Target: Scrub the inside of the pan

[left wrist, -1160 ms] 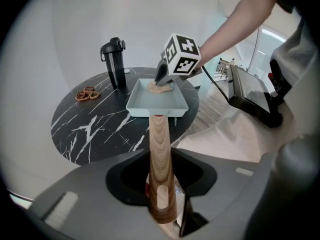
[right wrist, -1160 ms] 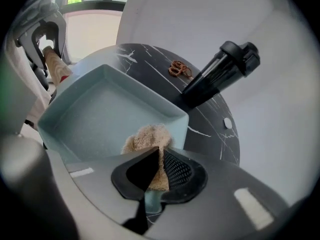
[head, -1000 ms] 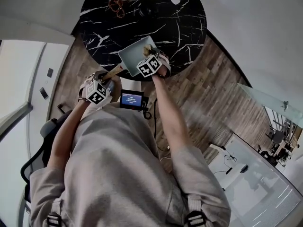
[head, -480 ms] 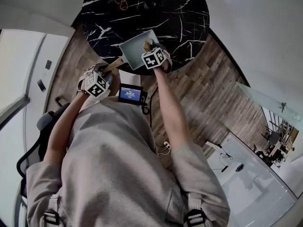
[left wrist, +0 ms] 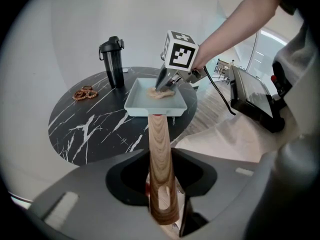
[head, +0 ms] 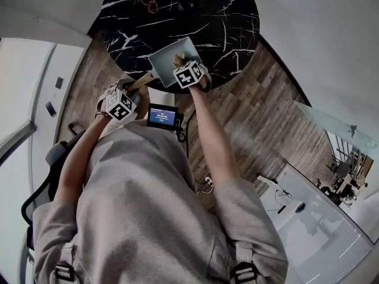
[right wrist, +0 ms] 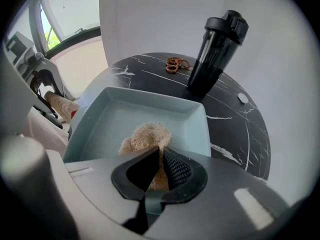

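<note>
A pale blue-green square pan (head: pixel 161 61) sits at the near edge of the black marble table (head: pixel 219 22). Its wooden handle (left wrist: pixel 160 154) points toward me, and my left gripper (left wrist: pixel 161 186) is shut on it. In the head view that left gripper (head: pixel 134 92) is at the table's edge. My right gripper (right wrist: pixel 159 159) is shut on a tan fibrous scrubber (right wrist: pixel 144 135), which presses on the pan floor (right wrist: pixel 112 118). From the left gripper view the right gripper (left wrist: pixel 163 88) stands tilted over the scrubber (left wrist: pixel 159 94), inside the pan (left wrist: pixel 142 104).
A black lidded bottle (right wrist: pixel 216 46) stands behind the pan. Farther back lie brown pretzel-like rings (right wrist: pixel 175 64), and a small white disc (right wrist: pixel 242 98) lies to the right. A small screen device (head: pixel 163 118) is by my lap. The table edge is just under the pan.
My right gripper has slid the scrubber a little to the left across the pan floor and rolled slightly. The left gripper and the handle have stayed put.
</note>
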